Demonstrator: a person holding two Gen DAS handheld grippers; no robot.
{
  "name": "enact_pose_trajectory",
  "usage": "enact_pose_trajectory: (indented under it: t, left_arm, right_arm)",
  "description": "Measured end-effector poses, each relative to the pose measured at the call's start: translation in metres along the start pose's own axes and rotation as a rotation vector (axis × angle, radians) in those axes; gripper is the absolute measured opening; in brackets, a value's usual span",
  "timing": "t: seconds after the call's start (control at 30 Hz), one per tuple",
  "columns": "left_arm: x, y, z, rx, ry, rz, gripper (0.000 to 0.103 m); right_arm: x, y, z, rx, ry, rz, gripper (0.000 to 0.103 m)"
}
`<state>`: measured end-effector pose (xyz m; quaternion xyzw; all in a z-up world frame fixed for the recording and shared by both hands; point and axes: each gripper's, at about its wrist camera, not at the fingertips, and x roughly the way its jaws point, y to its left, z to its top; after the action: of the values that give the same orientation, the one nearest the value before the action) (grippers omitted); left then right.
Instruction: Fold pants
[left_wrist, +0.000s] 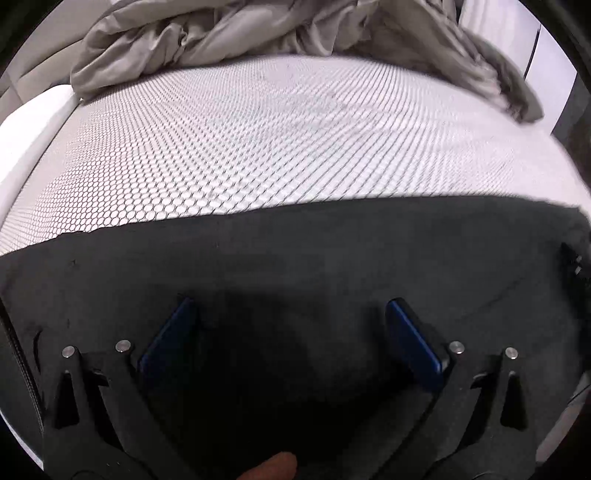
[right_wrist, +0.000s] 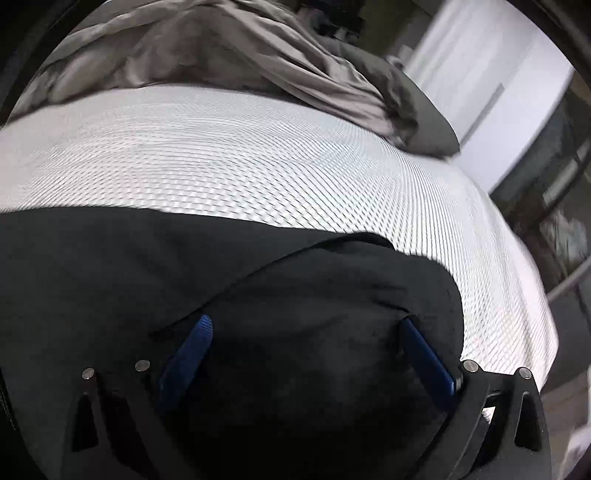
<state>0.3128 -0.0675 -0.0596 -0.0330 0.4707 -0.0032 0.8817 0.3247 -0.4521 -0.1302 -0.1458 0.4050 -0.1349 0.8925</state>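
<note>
While the black pants (left_wrist: 295, 251) lie on the bed (left_wrist: 258, 147), the left tool (left_wrist: 291, 306) hovers spread apart. Right tool (right_wrist: 306, 325) likewise gapes (a fabric fold between its fingers, unclamped).

Matt black cloth pants (left_wrist: 295, 251), dotted white mattress cover (left_wrist: 258, 147), rumpled grey fabric duvet (left_wrist: 229, 33)

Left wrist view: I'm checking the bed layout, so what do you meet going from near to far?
Left gripper → black pants → white patterned mattress → crumpled grey bedding.
</note>
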Motion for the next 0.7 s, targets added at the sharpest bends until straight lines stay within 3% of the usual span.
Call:
enact_pose_trajectory:
  t: [0.07,0.2,0.3,0.37,0.43,0.5,0.57,0.6,0.67,0.7]
  left_arm:
    - [-0.008,-0.016,0.003,-0.002,-0.039,-0.030,0.102]
    - [-0.005,-0.049,0.011,0.038,-0.063,-0.031,0.102]
    - [0.011,-0.059,0.023,-0.004,-0.025,-0.077,0.102]
    - [0.025,-0.059,0.025,-0.027,0.017,-0.106,0.102]
    - [0.036,-0.059,0.021,-0.001,0.032,-0.040,0.102]
    - [0.039,-0.052,0.022,0.006,0.028,-0.008,0.102]
    - [0.037,-0.038,0.021,-0.012,0.025,-0.001,0.102]
    - [0.036,-0.031,0.020,-0.014,0.022,0.019,0.102]
    - [0.033,-0.021,0.016,-0.017,0.022,0.069,0.103]
    - [0.033,-0.013,0.016,-0.025,0.024,0.095,0.103]
  right_arm:
    - [-0.018,0.010,-0.004,-0.008,-0.036,0.030,0.103]
    - [-0.026,0.046,0.015,0.000,-0.029,0.223,0.103]
    - [-0.034,0.089,0.024,-0.008,-0.019,0.387,0.102]
    - [-0.029,0.106,0.032,0.007,0.013,0.494,0.093]
    - [-0.027,0.121,0.031,-0.070,0.026,0.462,0.081]
    - [-0.012,0.112,0.039,-0.137,0.004,0.387,0.081]
    - [0.001,0.082,0.038,-0.076,0.012,0.325,0.081]
    - [0.009,0.057,0.035,-0.015,0.018,0.262,0.081]
    - [0.025,0.003,0.024,0.085,0.030,0.023,0.081]
    - [0.031,-0.014,0.018,0.121,0.035,-0.018,0.081]
